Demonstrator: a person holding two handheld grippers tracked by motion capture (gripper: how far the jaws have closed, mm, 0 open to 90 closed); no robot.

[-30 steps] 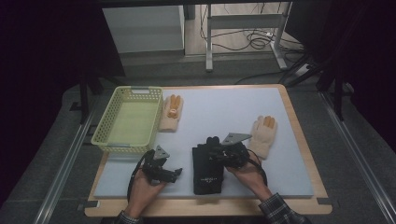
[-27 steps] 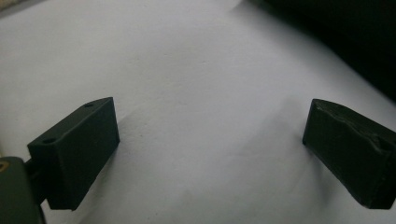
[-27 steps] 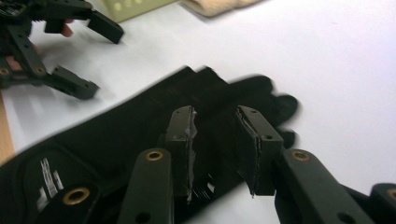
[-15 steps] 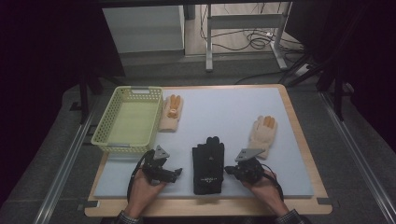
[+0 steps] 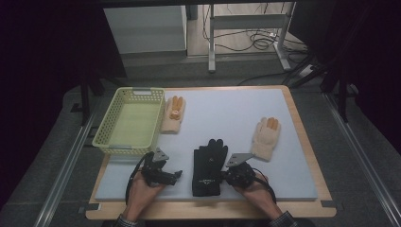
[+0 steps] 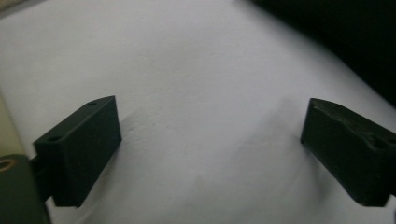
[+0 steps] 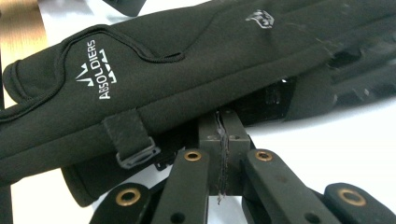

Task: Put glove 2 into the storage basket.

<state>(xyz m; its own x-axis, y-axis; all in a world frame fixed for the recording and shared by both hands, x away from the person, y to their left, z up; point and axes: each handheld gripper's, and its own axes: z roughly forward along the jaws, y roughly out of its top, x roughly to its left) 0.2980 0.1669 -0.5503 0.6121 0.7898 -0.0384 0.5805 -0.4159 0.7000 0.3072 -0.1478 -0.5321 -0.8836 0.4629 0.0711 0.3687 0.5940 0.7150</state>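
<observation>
A black glove (image 5: 208, 165) lies flat on the pale mat of the counter (image 5: 227, 113), near the front edge and about midway across, its fingers pointing to the far side. The right gripper (image 5: 227, 177) sits at the glove's right edge by the cuff. In the right gripper view its jaws stand pressed together with no gap, right against the glove (image 7: 140, 88), where white lettering and a small pull tab show; whether any fabric is pinched between them I cannot tell. The left gripper (image 5: 176, 176) rests on the mat just left of the glove, apart from it, its jaws wide apart over bare mat. A yellow basket (image 5: 130, 122) stands at the far left. One cream glove (image 5: 173, 115) lies just right of the basket, another cream glove (image 5: 265, 138) to the right, beyond the right gripper.
</observation>
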